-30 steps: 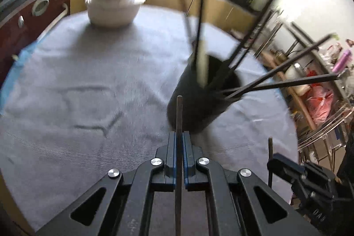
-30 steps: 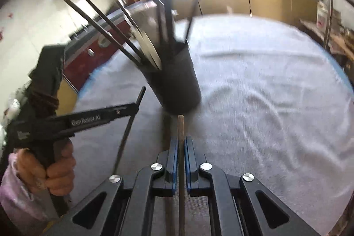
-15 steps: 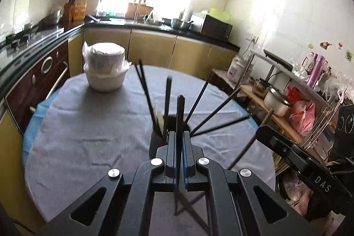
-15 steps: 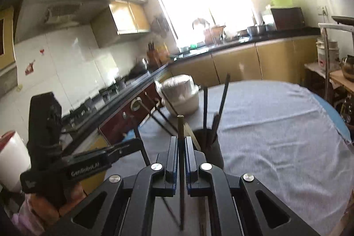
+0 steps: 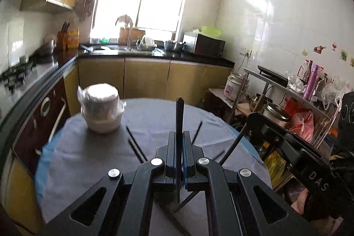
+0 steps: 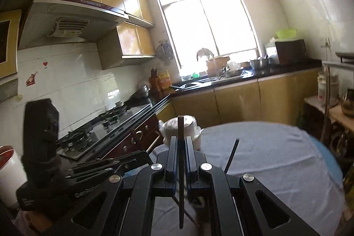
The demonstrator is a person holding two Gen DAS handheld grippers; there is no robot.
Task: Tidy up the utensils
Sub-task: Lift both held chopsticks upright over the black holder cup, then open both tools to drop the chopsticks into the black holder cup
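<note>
My left gripper (image 5: 178,136) is shut on a dark chopstick (image 5: 179,112) that stands upright between its pads. My right gripper (image 6: 181,141) is shut on a brown chopstick (image 6: 180,127), also upright. Both are raised high above the round table (image 5: 88,158). Only the tips of several dark chopsticks (image 5: 135,145) poke up from below the left gripper; one tip (image 6: 231,156) shows beside the right gripper. The black holder under them is hidden by the grippers. The right gripper shows in the left wrist view (image 5: 287,147), the left gripper in the right wrist view (image 6: 99,166).
A wrapped stack of white bowls (image 5: 100,112) stands at the table's far left. Kitchen counters (image 5: 154,56), a stove (image 6: 99,125) and a cluttered shelf (image 5: 298,92) surround the table, which is covered with a grey cloth (image 6: 265,158).
Both grippers have risen and tilted up, each keeping its chopstick. The holder has dropped out of sight below them, and the view now takes in the kitchen walls and window.
</note>
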